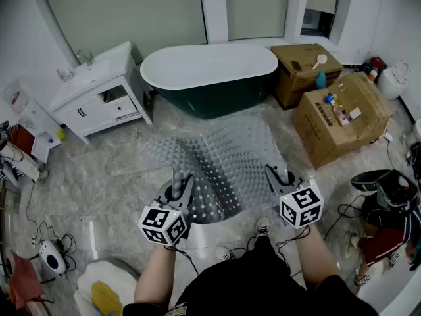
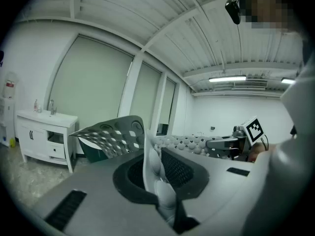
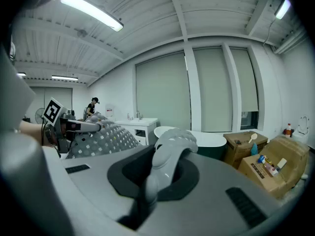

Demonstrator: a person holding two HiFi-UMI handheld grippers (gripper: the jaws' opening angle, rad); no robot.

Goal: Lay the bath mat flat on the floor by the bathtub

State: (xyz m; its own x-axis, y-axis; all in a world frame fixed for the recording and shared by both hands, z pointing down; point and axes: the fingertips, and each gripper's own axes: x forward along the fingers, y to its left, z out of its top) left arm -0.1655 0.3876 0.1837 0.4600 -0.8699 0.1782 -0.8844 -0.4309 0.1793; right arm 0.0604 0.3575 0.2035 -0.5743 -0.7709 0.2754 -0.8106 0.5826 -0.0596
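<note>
The grey bath mat [image 1: 220, 160] is being held up above the marble floor [image 1: 112, 176], in the middle of the room and just on the near side of the dark green bathtub [image 1: 210, 71]. Its near edge is being gripped at both ends. The near left corner is being pinched by the left gripper [image 1: 182, 188], and the near right corner by the right gripper [image 1: 275, 176].

In the left gripper view the jaws are being kept narrow, pressed on a thin upright fold of the bobbled, perforated mat. In the right gripper view the jaws are likewise being pressed close on a bunched roll of the mat.

Between the two grippers the mat is being spread out and is billowing in a wave toward the tub. Whether its far edge is touching the floor cannot be told.

A white vanity cabinet [image 1: 99, 97] is being shown at far left and cardboard boxes [image 1: 342, 114] at far right, both apart from the mat.
</note>
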